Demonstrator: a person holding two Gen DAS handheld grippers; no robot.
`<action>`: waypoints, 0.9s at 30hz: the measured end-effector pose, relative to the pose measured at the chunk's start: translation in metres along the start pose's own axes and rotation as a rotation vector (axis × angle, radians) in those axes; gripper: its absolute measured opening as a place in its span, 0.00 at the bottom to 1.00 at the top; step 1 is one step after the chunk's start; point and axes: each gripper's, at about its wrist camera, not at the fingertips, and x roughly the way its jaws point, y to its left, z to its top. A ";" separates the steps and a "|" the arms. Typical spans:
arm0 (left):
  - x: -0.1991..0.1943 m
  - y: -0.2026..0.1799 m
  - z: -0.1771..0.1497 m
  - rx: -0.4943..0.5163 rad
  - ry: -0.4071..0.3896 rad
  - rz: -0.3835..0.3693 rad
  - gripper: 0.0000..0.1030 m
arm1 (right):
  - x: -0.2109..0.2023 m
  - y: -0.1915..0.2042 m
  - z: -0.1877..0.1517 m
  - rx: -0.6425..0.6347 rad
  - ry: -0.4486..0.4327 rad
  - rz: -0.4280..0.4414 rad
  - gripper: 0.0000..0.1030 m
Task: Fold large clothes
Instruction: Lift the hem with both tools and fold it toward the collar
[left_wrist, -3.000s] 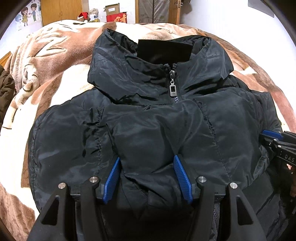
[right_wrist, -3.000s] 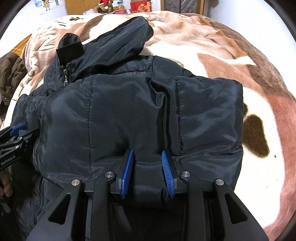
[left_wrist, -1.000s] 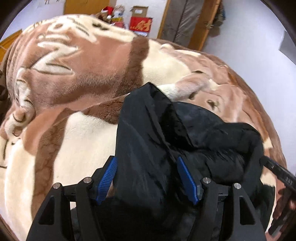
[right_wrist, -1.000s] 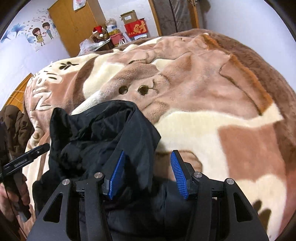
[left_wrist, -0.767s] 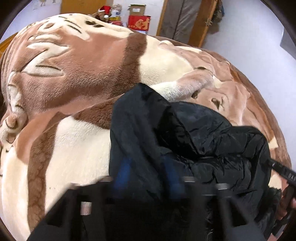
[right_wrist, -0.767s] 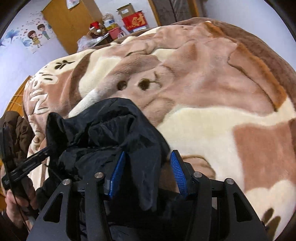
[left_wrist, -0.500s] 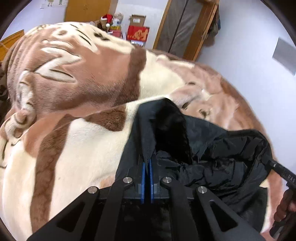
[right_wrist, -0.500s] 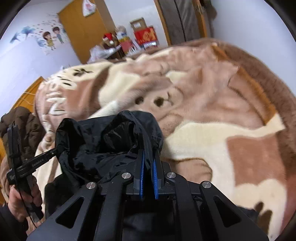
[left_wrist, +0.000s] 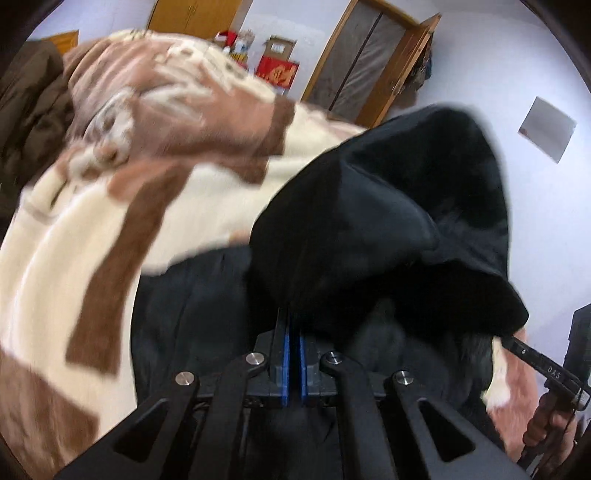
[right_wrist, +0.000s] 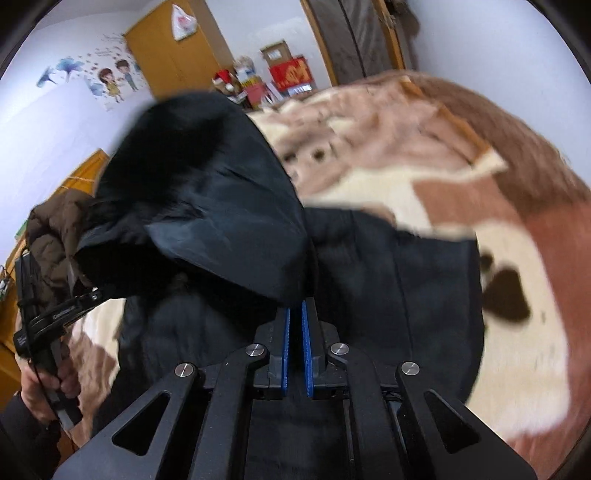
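Note:
A large black padded jacket (left_wrist: 388, 229) lies on the bed, and its hood end is lifted off the blanket. My left gripper (left_wrist: 291, 317) is shut on the hood's edge, blue pads pressed together with black cloth pinched between them. In the right wrist view the same jacket (right_wrist: 207, 206) hangs up from my right gripper (right_wrist: 295, 306), also shut on the hood's edge. The jacket's folded body (right_wrist: 399, 288) stays flat below. Each view shows the other gripper at its side edge, held in a hand (right_wrist: 48, 384).
A brown and cream plush blanket (left_wrist: 92, 229) covers the bed (right_wrist: 517, 229). A brown coat (right_wrist: 51, 229) is piled at the left. Wooden wardrobe and door (left_wrist: 373, 66), red boxes (left_wrist: 277, 70) and a white wall stand behind.
Both grippers closed on the hood and drew it back over the jacket's body, lifting it slightly. The hood now stands higher and nearer in both views.

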 end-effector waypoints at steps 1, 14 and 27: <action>0.001 0.003 -0.009 -0.004 0.017 0.004 0.05 | 0.001 -0.003 -0.005 0.007 0.017 -0.006 0.06; -0.051 0.041 -0.042 -0.054 0.016 0.093 0.05 | -0.025 0.010 0.005 -0.017 -0.011 0.019 0.17; 0.023 -0.023 -0.060 0.103 0.142 0.007 0.05 | 0.068 0.057 -0.035 -0.157 0.216 -0.007 0.18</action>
